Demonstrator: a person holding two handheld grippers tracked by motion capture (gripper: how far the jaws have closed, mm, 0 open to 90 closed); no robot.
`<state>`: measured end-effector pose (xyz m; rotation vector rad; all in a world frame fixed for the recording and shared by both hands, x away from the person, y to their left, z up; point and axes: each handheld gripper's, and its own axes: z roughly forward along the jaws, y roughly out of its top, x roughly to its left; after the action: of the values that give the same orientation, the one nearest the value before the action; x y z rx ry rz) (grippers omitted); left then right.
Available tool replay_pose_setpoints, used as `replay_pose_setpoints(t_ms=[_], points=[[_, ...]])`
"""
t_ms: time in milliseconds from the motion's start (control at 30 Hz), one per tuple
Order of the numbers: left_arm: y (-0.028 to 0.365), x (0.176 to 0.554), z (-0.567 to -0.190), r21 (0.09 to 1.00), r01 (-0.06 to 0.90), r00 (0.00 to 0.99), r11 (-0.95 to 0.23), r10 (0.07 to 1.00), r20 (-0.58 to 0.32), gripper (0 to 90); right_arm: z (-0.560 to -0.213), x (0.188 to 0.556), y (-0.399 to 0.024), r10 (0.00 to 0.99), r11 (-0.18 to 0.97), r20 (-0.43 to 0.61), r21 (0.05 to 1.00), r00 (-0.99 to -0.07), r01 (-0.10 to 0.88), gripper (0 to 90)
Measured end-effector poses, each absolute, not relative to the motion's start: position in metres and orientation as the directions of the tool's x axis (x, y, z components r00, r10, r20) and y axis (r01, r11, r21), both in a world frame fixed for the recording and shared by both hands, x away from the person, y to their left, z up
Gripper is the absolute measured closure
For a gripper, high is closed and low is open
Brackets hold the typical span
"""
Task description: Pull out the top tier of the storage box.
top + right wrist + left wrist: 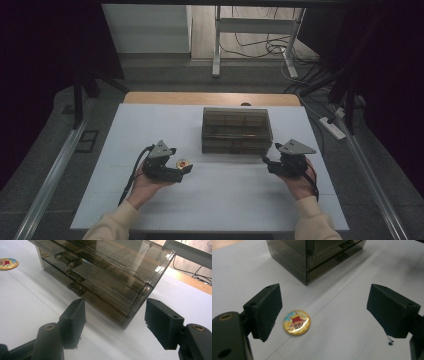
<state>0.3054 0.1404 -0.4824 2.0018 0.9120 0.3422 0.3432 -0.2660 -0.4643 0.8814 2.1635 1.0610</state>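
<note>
A round yellow badge with a cartoon figure lies flat on the white table, also seen in the high view as the badge and far off as the badge. My left gripper stands open over it, with the badge close to the left jaw and touching neither pad. A smoky clear drawer box with three stacked drawers stands at the table's middle. My right gripper is open, empty, and points at the box's near right corner.
The white table has bare room on the left and along the front edge. A wooden strip runs behind it. Beyond are a metal stand and cables on the floor, and a power strip lies at the right.
</note>
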Motion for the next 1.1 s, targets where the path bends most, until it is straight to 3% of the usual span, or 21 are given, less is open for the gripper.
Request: replay_pose_setpoints(t_ms=[1100], points=[[0.114, 0.338, -0.485, 0.810, 0.472, 0.708, -0.349, 0.697, -0.112, 16.5, -0.467, 0.362, -0.270, 0.771, 0.455, -0.182, 0.828, -0.610, 0.328, 38.1]])
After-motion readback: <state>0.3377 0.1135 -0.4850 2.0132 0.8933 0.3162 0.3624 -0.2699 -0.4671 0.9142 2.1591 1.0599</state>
